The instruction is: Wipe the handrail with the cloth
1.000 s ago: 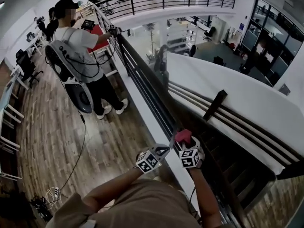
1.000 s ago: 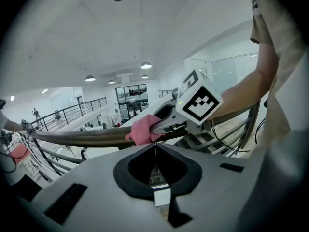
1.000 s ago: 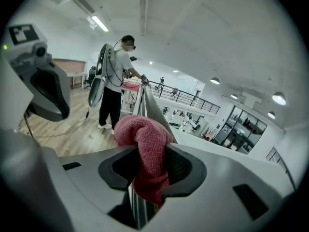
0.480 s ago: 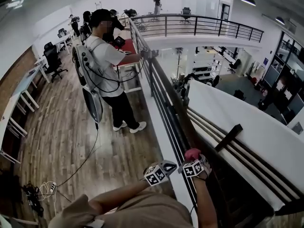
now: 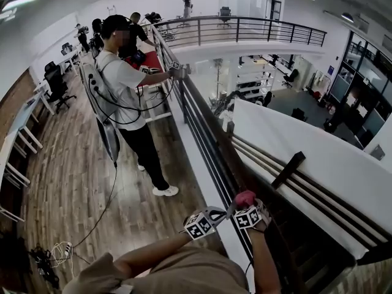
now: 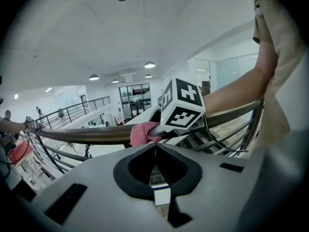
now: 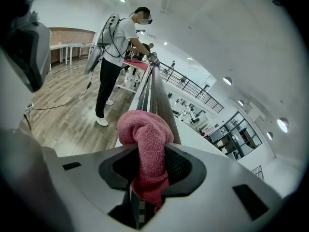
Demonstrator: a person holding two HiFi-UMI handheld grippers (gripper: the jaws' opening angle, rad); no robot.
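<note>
The right gripper (image 7: 147, 178) pinches the pink cloth (image 7: 145, 141), which sits bunched on the top edge of the handrail (image 7: 161, 105). The left gripper (image 6: 155, 170) hangs just beside it, its tongs pressed together on nothing. The rail's long axis runs straight ahead, toward another person (image 5: 122, 78) farther along it. I'd keep the cloth pressed down and slide it along that line.

head view steeply down over handrail (image 5: 208, 130), gripper views close beside it, all sharing cloth (image 5: 244, 198)
</note>
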